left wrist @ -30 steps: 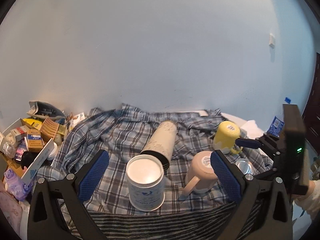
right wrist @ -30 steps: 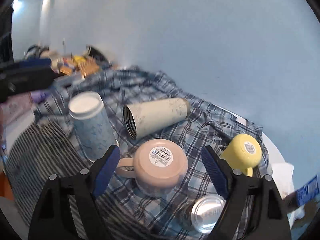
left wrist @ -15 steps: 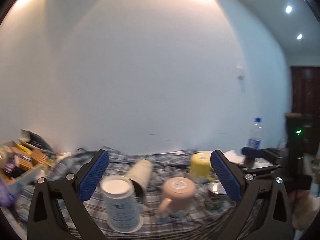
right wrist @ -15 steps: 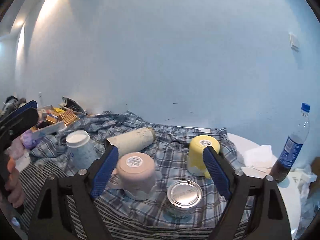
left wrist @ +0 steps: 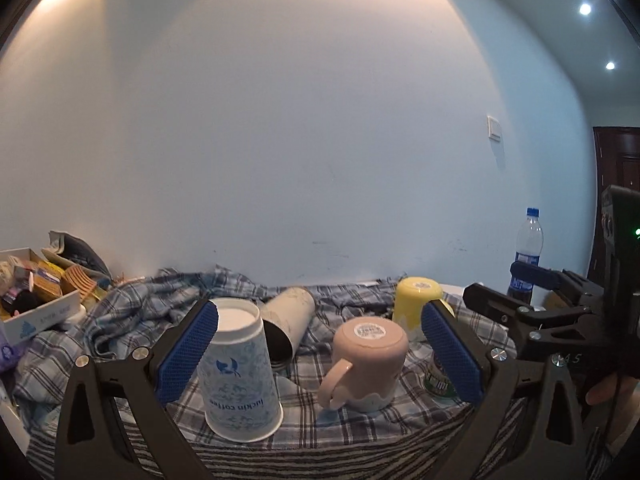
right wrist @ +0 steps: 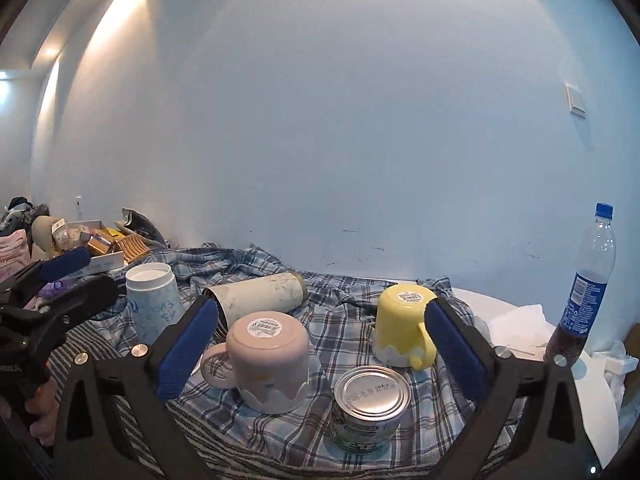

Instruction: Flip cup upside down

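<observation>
A pink mug (left wrist: pixel 366 364) (right wrist: pixel 270 362) stands upside down on the plaid cloth (right wrist: pixel 344 328). A yellow mug (left wrist: pixel 416 304) (right wrist: pixel 402 324) stands upside down behind it. A white paper coffee cup (left wrist: pixel 240 372) (right wrist: pixel 152 304) is upside down at the left. A cream tumbler (left wrist: pixel 286 326) (right wrist: pixel 256 294) lies on its side. A tin can (right wrist: pixel 370 408) stands in front. My left gripper (left wrist: pixel 320 356) is open and empty, held back from the cups. My right gripper (right wrist: pixel 320 356) is open and empty, also held back.
A cardboard box of packets (left wrist: pixel 36 300) (right wrist: pixel 96 244) sits at the far left by the wall. A cola bottle (right wrist: pixel 584 292) (left wrist: pixel 526 256) stands at the right on the white round table (right wrist: pixel 592 396), beside crumpled tissue (right wrist: pixel 516 328).
Both grippers have pulled back and levelled out, so the cups now look lower and farther. The pink mug stands upside down, released. Both grippers stay open.
</observation>
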